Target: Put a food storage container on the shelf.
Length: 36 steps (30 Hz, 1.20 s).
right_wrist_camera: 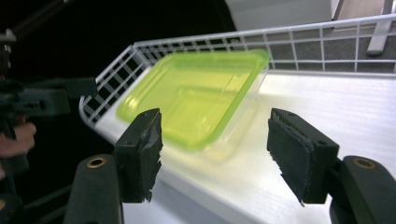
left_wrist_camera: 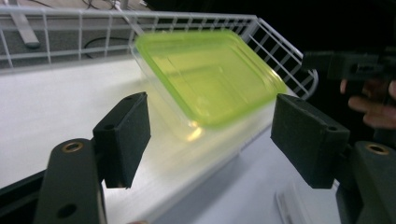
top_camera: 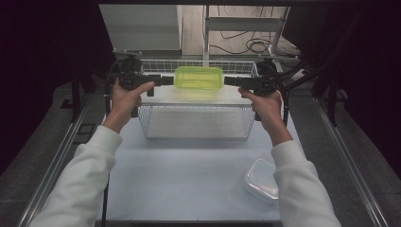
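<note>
On the raised white shelf (top_camera: 231,97) at the far edge of the desk (top_camera: 189,179), inside the white wire basket (top_camera: 196,122), the clear food container with the lime-green lid (top_camera: 199,78) is sitting flat, roughly midway between the shelf's two ends and close to the basket's back wall. You are holding the left gripper (top_camera: 163,80) just off the container's left end and the right gripper (top_camera: 235,81) just off its right end, both level with the lid, so you seem to be set up for a two-sided pinch from opposite ends, which would keep the box level. In the left gripper view the two black pads (left_wrist_camera: 122,137) are standing wide apart with the container (left_wrist_camera: 210,77) ahead of them and nothing between them; in the right gripper view the pads (right_wrist_camera: 299,156), worn at the edges, are likewise spread with the container (right_wrist_camera: 196,100) beyond, untouched. From the high view alone you cannot tell whether either tip is brushing the lid's rim. A second clear lidded container (top_camera: 261,181) is lying near the desk's near right corner, well apart from the work. No brand, label or writing is readable on the lid, the box or the basket.
</note>
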Motion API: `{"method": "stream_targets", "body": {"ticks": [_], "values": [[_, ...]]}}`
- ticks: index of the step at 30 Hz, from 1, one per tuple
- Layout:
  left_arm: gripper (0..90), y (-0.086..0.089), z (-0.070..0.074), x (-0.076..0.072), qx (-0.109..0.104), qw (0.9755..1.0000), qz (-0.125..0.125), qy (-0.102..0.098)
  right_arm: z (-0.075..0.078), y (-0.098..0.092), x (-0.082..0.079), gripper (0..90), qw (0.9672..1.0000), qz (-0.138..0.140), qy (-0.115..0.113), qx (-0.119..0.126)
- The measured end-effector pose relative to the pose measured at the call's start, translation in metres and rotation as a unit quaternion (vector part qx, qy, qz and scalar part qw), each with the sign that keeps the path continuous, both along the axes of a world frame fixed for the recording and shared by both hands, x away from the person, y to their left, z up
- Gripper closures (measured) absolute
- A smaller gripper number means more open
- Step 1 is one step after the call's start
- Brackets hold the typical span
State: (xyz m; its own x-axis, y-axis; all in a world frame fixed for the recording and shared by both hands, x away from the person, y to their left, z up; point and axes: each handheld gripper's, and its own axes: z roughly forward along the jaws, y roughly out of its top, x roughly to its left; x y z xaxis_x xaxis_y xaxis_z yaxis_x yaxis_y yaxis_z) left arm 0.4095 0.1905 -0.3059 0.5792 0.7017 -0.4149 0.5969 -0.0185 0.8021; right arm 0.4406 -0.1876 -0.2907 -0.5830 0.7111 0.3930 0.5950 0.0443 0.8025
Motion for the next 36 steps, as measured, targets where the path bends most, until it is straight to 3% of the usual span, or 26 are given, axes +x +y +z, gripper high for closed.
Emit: {"method": "stream_targets", "body": {"ticks": [6, 15, 19, 24, 27, 30, 36], "values": [[27.1, 0.004, -0.013, -0.038, 0.021, 0.9995, -0.013, -0.018, -0.001, -0.008, -0.033, 34.0, 0.9983, 0.035, -0.014, -0.045], [26.8, 0.001, -0.043, -0.080, 0.052, 0.9982, -0.017, -0.024, -0.028, -0.023, -0.069, 33.4, 0.9935, 0.064, -0.015, -0.092], [26.8, 0.001, -0.062, -0.095, 0.067, 0.9973, -0.029, -0.010, -0.043, -0.031, -0.084, 33.5, 0.9913, 0.072, -0.011, -0.109], [25.9, 0.002, -0.087, -0.104, 0.099, 0.9938, -0.046, 0.021, -0.062, -0.041, -0.100, 33.5, 0.9891, 0.084, 0.004, -0.121], [26.1, 0.002, -0.097, -0.109, 0.114, 0.9918, -0.051, 0.029, -0.073, -0.044, -0.106, 33.5, 0.9851, 0.093, 0.017, -0.144], [26.4, 0.002, -0.105, -0.113, 0.107, 0.9921, -0.054, 0.038, -0.082, -0.047, -0.111, 33.5, 0.9821, 0.097, 0.026, -0.160], [26.5, 0.004, -0.117, -0.115, 0.117, 0.9906, -0.047, 0.052, -0.096, -0.052, -0.116, 33.5, 0.9803, 0.098, 0.041, -0.167]]}}
